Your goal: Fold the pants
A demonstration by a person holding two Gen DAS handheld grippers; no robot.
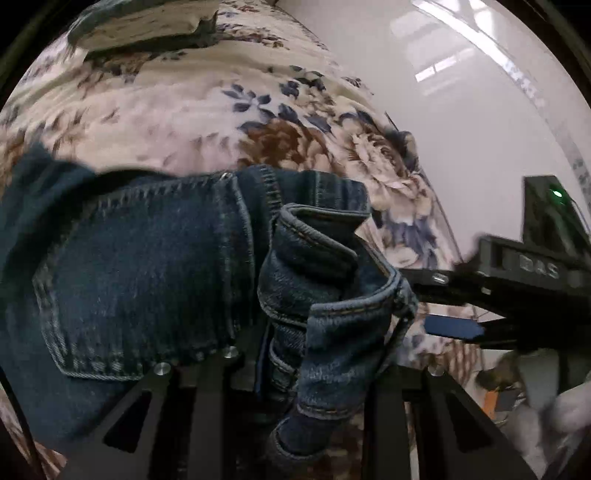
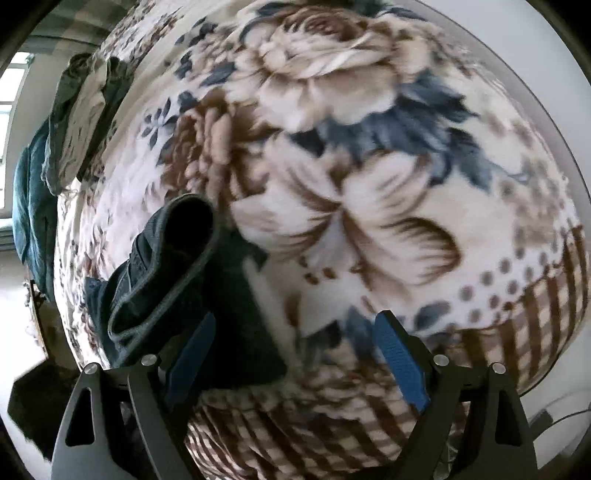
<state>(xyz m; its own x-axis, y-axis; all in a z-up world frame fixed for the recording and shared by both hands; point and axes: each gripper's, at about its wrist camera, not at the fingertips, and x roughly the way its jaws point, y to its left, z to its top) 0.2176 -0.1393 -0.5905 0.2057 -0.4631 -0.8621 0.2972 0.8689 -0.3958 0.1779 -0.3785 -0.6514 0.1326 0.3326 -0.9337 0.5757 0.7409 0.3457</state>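
Seen from the left wrist view: dark blue denim pants (image 1: 147, 273) with pale stitching filling the left and centre of the frame, back pocket visible at lower left, lying on a plush cream blanket with brown and blue flowers (image 1: 177, 110). Bunched waistband fabric standing up at centre, folded over itself and running down into the black left gripper (image 1: 280, 369) at the bottom edge; jaws drawn close together and clamped on that denim, the fingertips mostly buried under the cloth. At the right edge of the same view, the black right gripper (image 1: 454, 328) reaching in sideways, one blue pad (image 1: 454, 329) showing just beside the waistband bunch, apart from it. Pile of grey-green and cream cloth (image 1: 144, 26) at the upper left, well apart from the pants. Seen from the right wrist view: right gripper (image 2: 295, 354) at the bottom of the frame with jaws spread wide, blue ribbed pads (image 2: 399, 362) on both fingers, nothing held between them except blanket (image 2: 369, 184) beyond. Pants (image 2: 166, 273) at the lower left of this view, a rolled hem or waistband edge curling upward at left centre, a dark flap of denim lying just beside the left-hand pad and partly in front of it; contact between pad and cloth not discernible. Heap of grey-green, cream and teal cloth (image 2: 77, 122) along the upper left edge of the blanket, well apart from the gripper.
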